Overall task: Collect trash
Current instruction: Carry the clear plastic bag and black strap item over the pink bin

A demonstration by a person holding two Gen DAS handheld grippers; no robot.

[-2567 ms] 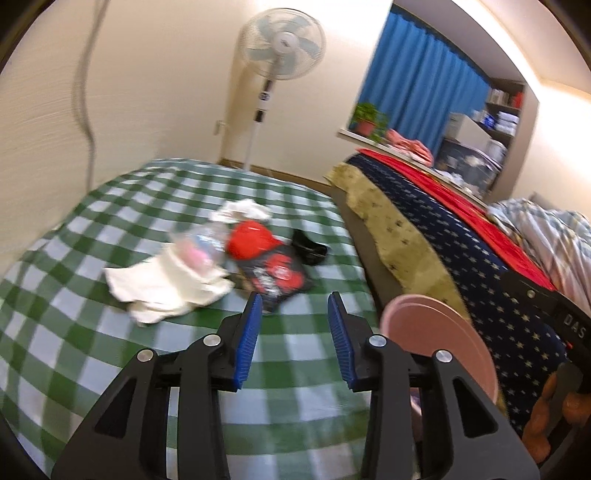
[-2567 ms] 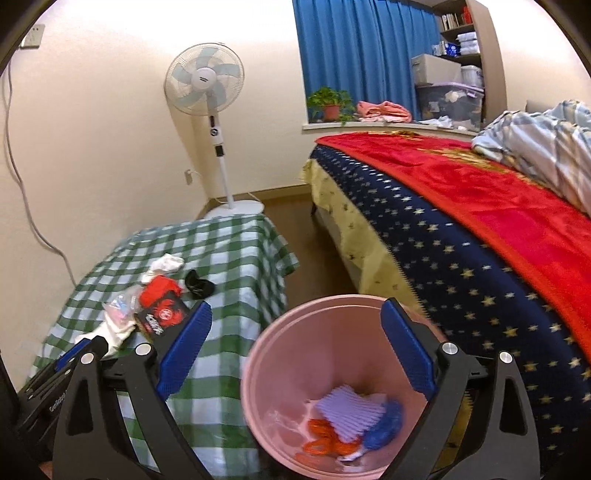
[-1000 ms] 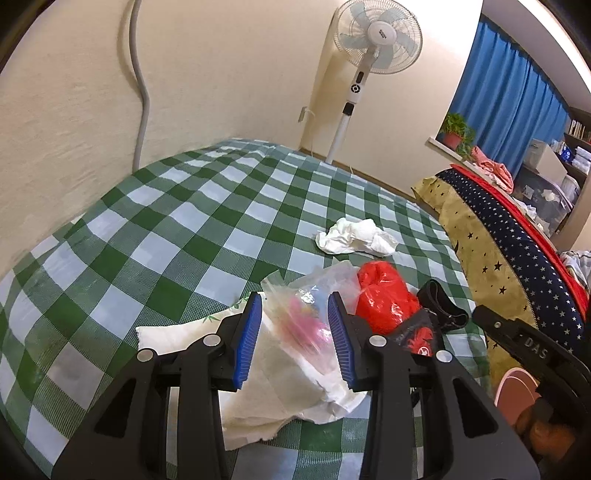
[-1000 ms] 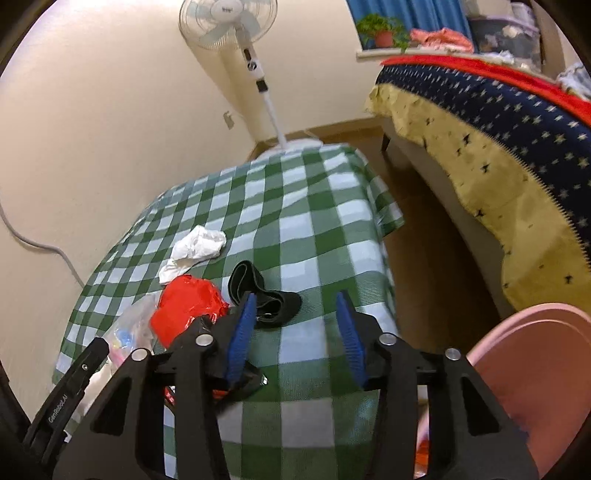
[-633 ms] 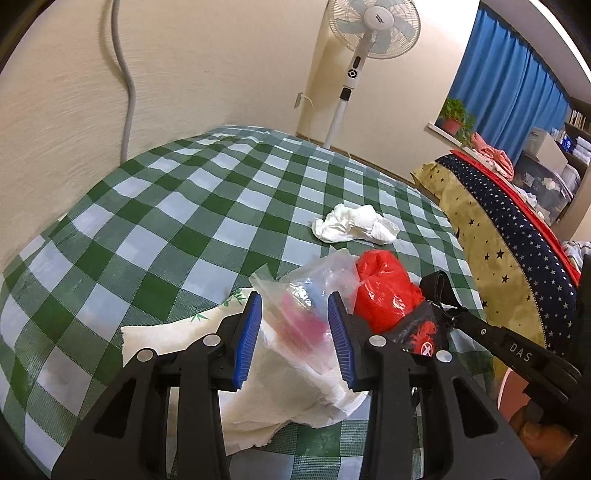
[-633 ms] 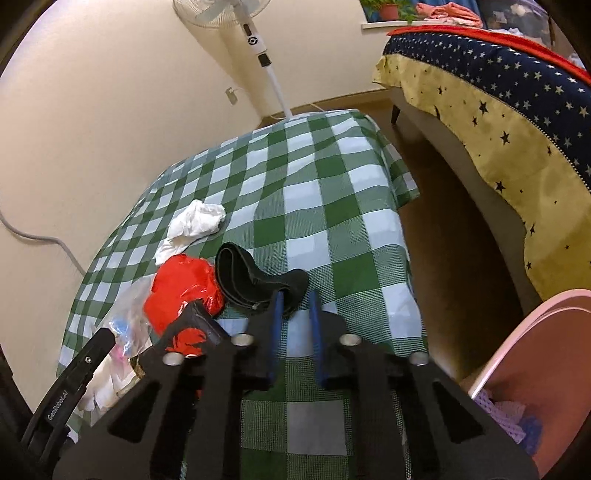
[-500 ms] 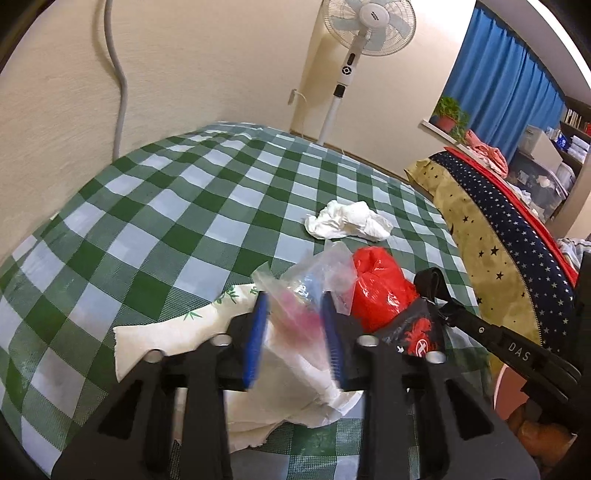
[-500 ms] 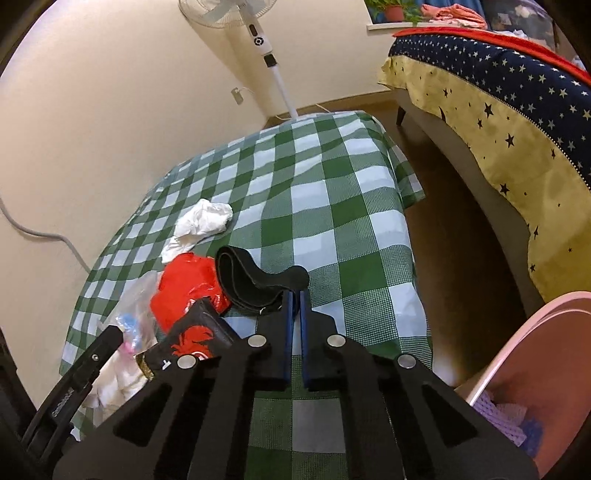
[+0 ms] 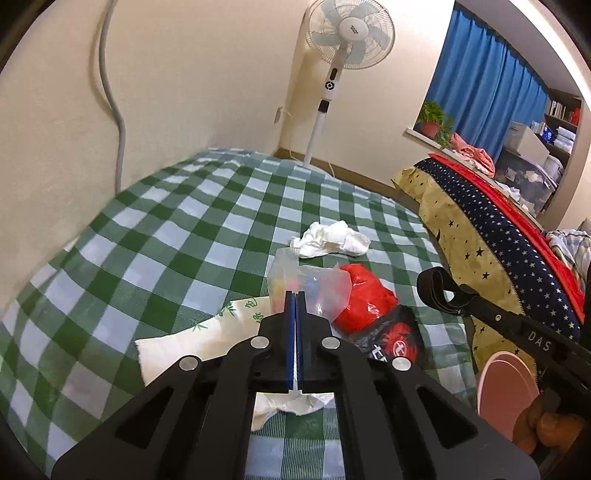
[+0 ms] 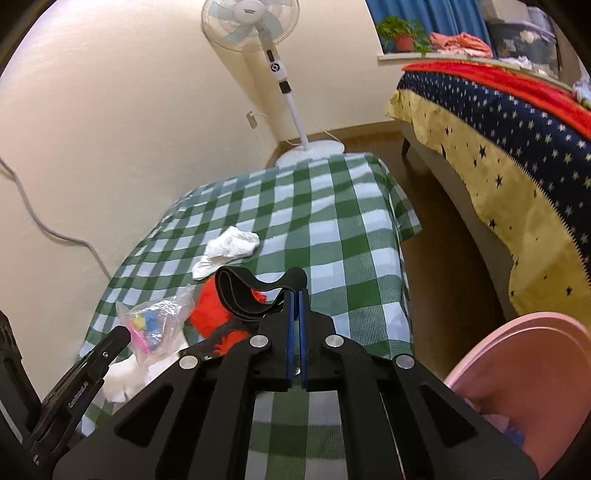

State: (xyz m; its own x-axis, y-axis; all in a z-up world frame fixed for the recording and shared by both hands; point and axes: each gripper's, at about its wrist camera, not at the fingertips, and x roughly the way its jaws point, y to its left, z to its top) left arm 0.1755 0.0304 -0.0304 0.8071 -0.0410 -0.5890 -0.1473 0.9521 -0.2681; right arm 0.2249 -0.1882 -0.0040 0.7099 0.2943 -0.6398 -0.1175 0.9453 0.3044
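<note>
While both pairs of tongs are clamped, I have a piece of rubbish in each: my left gripper (image 9: 295, 295) is closed on the clear plastic bag (image 9: 295, 278) of small coloured bits, pinched at its near lower edge just below centre frame, and my right gripper (image 10: 295, 295) is closed on one end of the black strap (image 10: 255, 291), whose loop curls up and to the left of the pads. I take thin edges because both things are limp and a pinch on an edge should let them hang free, I judge. Just right of the bag lies the red crumpled wrapper (image 9: 364, 301), touching it, with a black printed packet (image 9: 391, 338) below that; a white paper sheet (image 9: 207, 343) sits under the bag at lower left, and a crumpled white tissue (image 9: 328, 240) lies apart, further up the checked tablecloth (image 9: 166, 236). The pink bin (image 10: 524, 376) waits at the lower right of the right view, beside the table edge, close enough for a short carry; some rubbish already shows in its bottom. Beyond stand a fan (image 10: 255, 22) by the wall and a bed (image 10: 517, 122) at the right.
</note>
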